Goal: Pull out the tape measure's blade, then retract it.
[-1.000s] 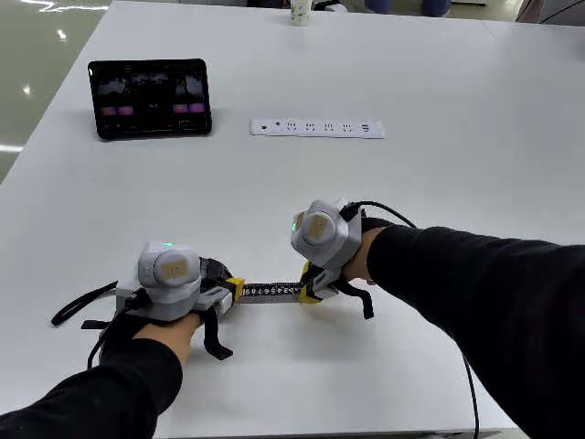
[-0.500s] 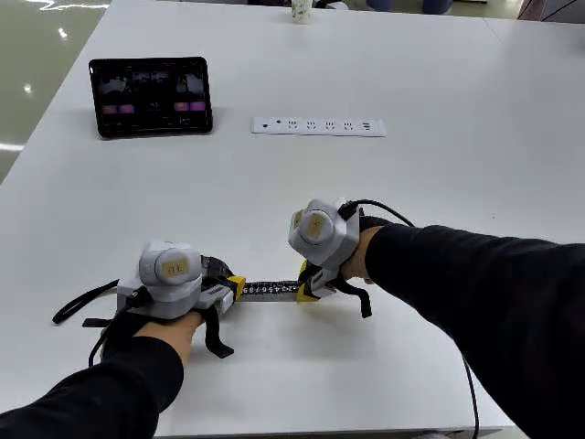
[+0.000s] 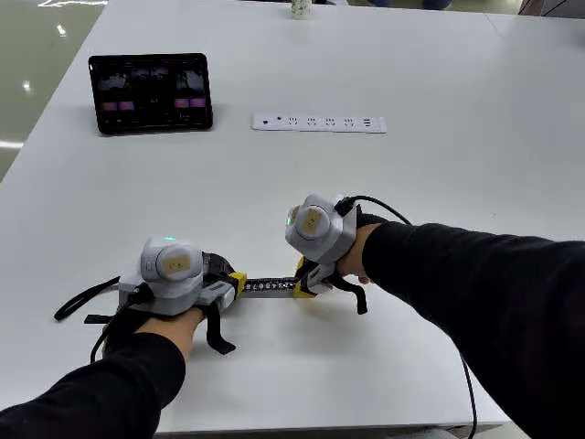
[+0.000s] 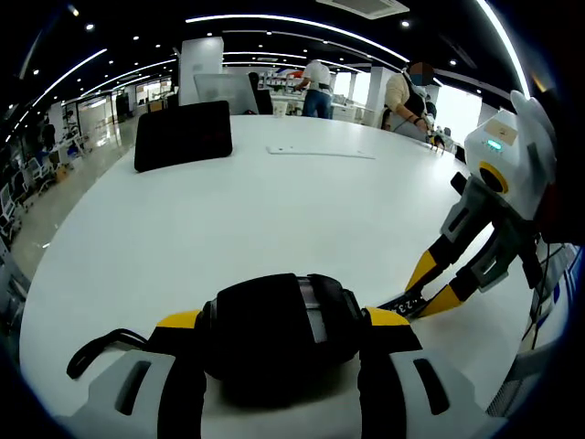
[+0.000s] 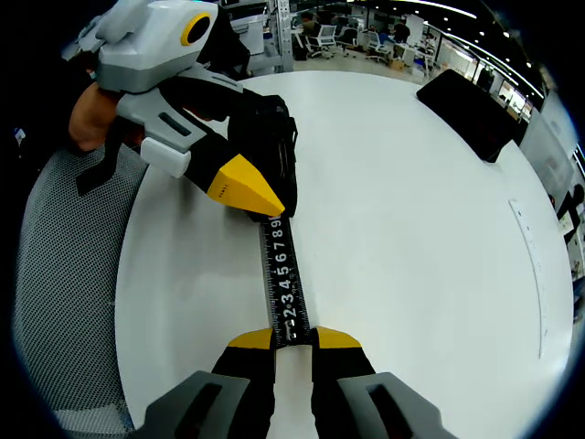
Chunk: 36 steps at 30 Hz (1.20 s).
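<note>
The black tape measure case [image 4: 279, 334] sits on the white table [image 3: 439, 165] with my left gripper [image 4: 283, 320] shut on it, yellow-tipped jaws on either side. In the head view the case [image 3: 216, 268] is at the left gripper [image 3: 228, 285]. A short stretch of numbered blade [image 5: 283, 283] runs out of the case [image 5: 270, 146] to my right gripper [image 5: 292, 340], which is shut on the blade's end. From above, the blade [image 3: 270, 286] lies flat between the two, with the right gripper [image 3: 302, 289] at its right end. The left gripper view catches the right gripper [image 4: 448, 279] and the blade [image 4: 402, 302].
A dark tablet [image 3: 151, 91] stands at the back left, a white power strip [image 3: 318, 123] lies mid-table, and a paper cup [image 3: 300, 8] stands at the far edge. A black cable [image 3: 384, 208] trails from the right gripper. The table's near edge is close behind both hands.
The right gripper has drifted a little left toward the case, so the exposed blade is slightly shorter. The left gripper has stayed on the case.
</note>
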Motion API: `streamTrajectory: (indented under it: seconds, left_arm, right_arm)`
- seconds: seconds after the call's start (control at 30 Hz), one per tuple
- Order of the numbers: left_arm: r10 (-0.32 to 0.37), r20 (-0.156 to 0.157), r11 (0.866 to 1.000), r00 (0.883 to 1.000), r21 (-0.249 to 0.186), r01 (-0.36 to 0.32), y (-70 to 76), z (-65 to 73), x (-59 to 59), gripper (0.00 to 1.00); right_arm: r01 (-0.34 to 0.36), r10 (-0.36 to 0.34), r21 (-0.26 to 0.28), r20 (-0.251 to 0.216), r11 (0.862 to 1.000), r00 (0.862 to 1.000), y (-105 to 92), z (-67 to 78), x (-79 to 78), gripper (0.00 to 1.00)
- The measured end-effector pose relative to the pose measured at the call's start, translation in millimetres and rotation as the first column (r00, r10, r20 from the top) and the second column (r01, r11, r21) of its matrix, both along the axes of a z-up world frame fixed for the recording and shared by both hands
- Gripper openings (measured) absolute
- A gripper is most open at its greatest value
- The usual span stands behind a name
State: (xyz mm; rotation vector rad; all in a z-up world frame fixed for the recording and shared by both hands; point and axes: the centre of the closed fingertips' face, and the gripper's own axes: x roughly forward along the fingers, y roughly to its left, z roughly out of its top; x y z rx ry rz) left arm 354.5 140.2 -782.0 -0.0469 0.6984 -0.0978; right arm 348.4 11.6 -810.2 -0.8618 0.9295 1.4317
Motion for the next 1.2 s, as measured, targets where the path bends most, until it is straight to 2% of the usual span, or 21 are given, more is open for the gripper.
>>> streamTrajectory:
  seconds: [0.47, 0.8, 1.2]
  left_arm:
    - [-0.001, 0.0, 1.0, 1.0, -0.001, 0.001, -0.2, 0.5, -0.6, 0.63]
    - [-0.001, -0.002, 1.0, 1.0, -0.002, 0.001, 0.1, 0.0, -0.7, 0.63]
    - [-0.001, -0.005, 1.0, 1.0, -0.002, 0.001, -0.2, -0.5, -1.4, 0.63]
  right_arm:
    - [0.014, -0.014, 0.004, -0.004, 1.0, 1.0, 6.8, -0.8, -0.7, 0.11]
    - [-0.02, 0.02, 0.016, 0.009, 1.0, 1.0, 11.2, -0.9, -2.2, 0.1]
    - [-0.023, 0.022, 0.025, 0.006, 0.999, 1.0, 17.6, -1.2, -4.0, 0.1]
